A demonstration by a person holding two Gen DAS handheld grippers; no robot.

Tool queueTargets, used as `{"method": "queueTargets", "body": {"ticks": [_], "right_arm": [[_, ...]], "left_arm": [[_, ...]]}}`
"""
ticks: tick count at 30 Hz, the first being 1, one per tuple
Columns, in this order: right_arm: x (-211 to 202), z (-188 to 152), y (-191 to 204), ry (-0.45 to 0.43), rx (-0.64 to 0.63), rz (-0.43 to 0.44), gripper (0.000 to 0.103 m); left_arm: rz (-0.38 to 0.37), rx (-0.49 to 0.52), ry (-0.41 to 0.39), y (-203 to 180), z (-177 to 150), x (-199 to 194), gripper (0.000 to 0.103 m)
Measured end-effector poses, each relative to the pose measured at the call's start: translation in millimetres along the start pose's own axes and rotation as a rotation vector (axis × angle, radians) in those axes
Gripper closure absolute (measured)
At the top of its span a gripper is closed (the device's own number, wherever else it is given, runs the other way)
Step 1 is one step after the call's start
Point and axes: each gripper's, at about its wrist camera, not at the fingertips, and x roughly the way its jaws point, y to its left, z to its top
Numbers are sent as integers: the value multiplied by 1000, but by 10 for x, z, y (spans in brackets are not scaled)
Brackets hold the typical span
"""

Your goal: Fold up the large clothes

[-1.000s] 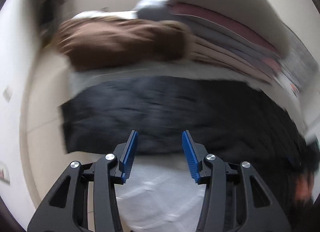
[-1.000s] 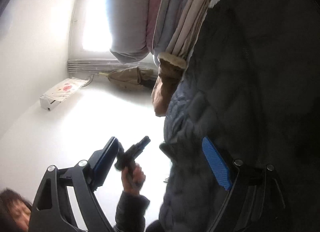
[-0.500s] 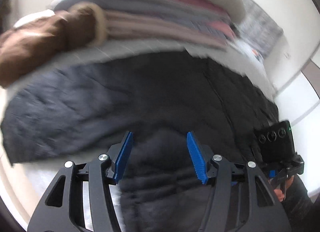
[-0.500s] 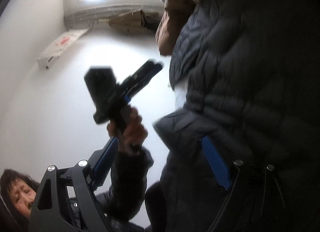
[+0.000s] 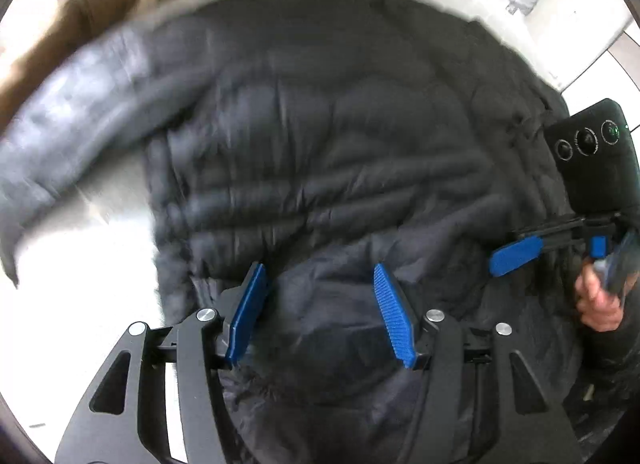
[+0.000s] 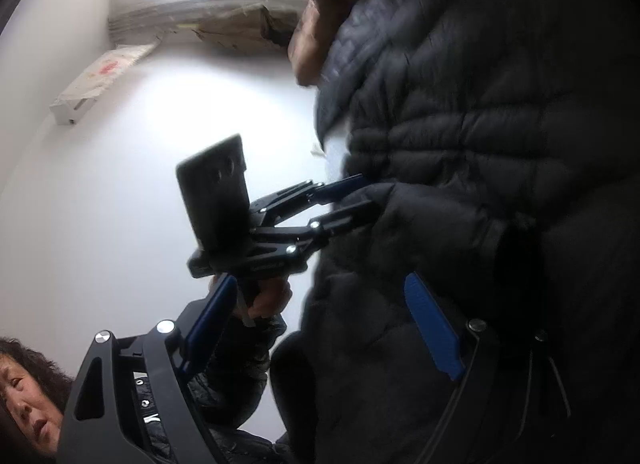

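Padding makes the dark quilted jacket [image 5: 320,168] bulky yet light, soft and slick-shelled, so folds will spring back; a hem or seam edge looks the surest place to pinch. It fills the frame's centre in the left wrist view, lying on a white surface. Low centre, the left gripper [image 5: 320,316] is spread wide over a raised fold. At the right edge, the right gripper [image 5: 516,258] is also released beside the jacket.
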Motion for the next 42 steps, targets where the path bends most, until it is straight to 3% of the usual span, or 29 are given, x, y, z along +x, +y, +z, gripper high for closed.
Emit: {"method": "queueTargets", "body": {"ticks": [3, 7, 10, 13, 17, 21, 30, 35, 42], "right_arm": [[-837, 12, 120, -156, -43, 9, 20], [-2162, 96, -8, -370, -22, -33, 17], [-2743, 238, -326, -432, 45, -85, 16], [-2994, 400, -693, -449, 114, -100, 16], [-2990, 491, -947, -395, 129, -92, 16], [-2803, 435, -985, -253, 89, -111, 16], [-2681, -222, -694, -103, -2, -101, 16], [-2670, -429, -805, -100, 31, -138, 16], [-2708, -516, -701, -163, 11, -111, 16]], "left_arm": [[-36, 46, -104, -296, 194, -334, 48], [-166, 111, -151, -944, 617, -317, 42], [-252, 129, -163, -1434, 970, -58, 42], [-283, 107, -163, -1748, 1244, 284, 42], [-246, 44, -146, -1994, 1542, 796, 42], [-216, -13, -59, -2075, 1681, 1236, 42], [-410, 40, 105, -2309, 1137, 1198, 41], [-369, 116, 121, -2493, 877, 1192, 37], [-300, 164, 94, -2638, 776, 1220, 35]]}}
